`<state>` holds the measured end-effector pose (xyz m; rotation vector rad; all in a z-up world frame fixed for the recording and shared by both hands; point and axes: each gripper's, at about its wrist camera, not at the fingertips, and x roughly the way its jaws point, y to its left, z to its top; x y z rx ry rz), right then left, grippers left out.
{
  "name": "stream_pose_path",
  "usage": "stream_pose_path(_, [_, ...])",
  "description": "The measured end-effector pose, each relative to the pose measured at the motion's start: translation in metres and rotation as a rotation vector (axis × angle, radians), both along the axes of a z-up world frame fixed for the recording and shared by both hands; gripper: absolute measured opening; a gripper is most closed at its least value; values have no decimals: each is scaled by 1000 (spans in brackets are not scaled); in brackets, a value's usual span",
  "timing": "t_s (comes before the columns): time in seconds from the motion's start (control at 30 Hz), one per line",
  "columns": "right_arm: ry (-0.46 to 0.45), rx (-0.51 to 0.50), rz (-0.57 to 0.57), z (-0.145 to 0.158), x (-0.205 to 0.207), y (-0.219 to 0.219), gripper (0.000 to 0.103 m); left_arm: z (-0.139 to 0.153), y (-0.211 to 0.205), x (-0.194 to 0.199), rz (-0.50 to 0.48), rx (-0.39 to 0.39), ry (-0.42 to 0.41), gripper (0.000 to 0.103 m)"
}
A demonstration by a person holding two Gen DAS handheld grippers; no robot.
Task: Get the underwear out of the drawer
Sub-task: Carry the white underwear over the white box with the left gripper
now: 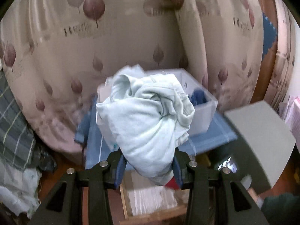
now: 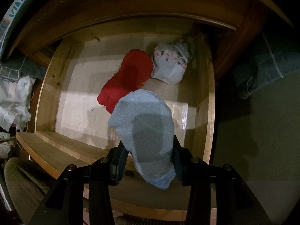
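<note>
A bunched pale mint cotton undergarment (image 1: 148, 123) is pinched between the jaws of the left gripper (image 1: 149, 166), and it is seen in front of a white open-topped box (image 1: 203, 110) set on a folded blue cloth (image 1: 211, 140) at about one o'clock. A light blue knit undergarment (image 2: 148, 133) is clamped in the right gripper (image 2: 149, 164), which is pointed steeply down over the open wooden drawer (image 2: 47, 86). Two pieces are left on the drawer floor: a crumpled red fabric piece (image 2: 129, 76) at twelve o'clock and a white floral-print piece (image 2: 171, 63) at one o'clock, touching it. For the carry to go well, both grips are best kept firm, the hanging fabric lifted clear of the drawer's front edge, and the mint bundle released only once it is squarely above the box, which is judged the likely destination.
</note>
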<state>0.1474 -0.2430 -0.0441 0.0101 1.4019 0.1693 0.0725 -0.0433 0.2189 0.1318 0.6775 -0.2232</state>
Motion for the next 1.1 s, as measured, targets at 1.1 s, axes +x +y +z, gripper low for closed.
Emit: stream_pose_path(1.1, [7,40,16,1,-2,1,41,-55,-63,179,-2,50,209,45])
